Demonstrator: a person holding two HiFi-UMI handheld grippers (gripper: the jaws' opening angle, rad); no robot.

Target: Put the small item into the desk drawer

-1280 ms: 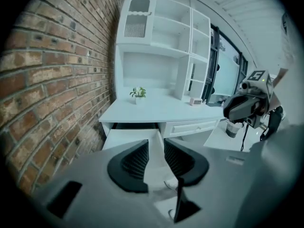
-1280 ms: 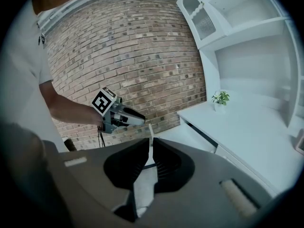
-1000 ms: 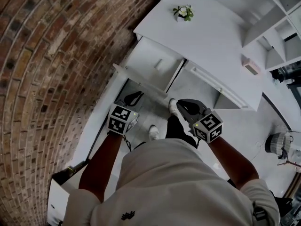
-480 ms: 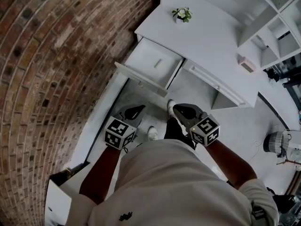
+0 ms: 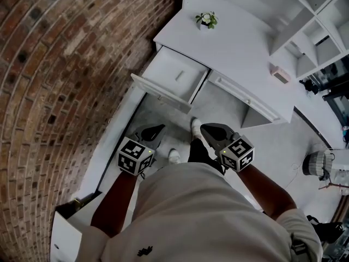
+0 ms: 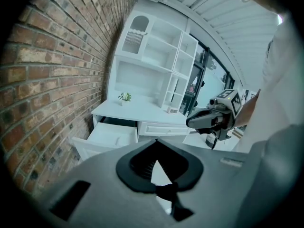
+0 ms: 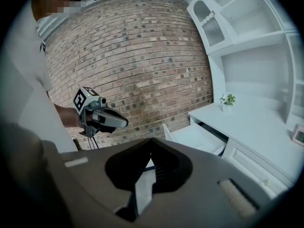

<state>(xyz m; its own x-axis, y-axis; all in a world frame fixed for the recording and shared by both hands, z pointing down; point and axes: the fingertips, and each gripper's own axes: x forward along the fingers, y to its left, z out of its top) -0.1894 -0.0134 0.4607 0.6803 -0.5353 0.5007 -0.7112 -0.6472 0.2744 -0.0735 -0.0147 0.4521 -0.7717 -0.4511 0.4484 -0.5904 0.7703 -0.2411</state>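
The person's pale shirt fills the bottom of the head view, with both forearms reaching forward; the left gripper (image 5: pixel 158 128) and the right gripper (image 5: pixel 204 129) hang side by side above the floor, apart from each other, both pointing towards the desk (image 5: pixel 240 48). In the left gripper view the jaws are pressed together at the tips with nothing between them; in the right gripper view the jaws likewise meet at the tips and carry nothing. Two white shoes (image 5: pixel 194 126) show on the grey floor between the grippers; beyond them the drawer (image 5: pixel 163 70) at the desk's left end stands pulled out, and the small item (image 5: pixel 180 75), a pale sliver, lies on its bottom, well away from both grippers. A closed drawer (image 5: pixel 234 89) sits beside the open one; a small potted plant (image 5: pixel 205 19) stands at the back of the desk top; white shelves (image 5: pixel 305 15) rise to the right, and a brick wall (image 5: pixel 65 64) runs along the left.
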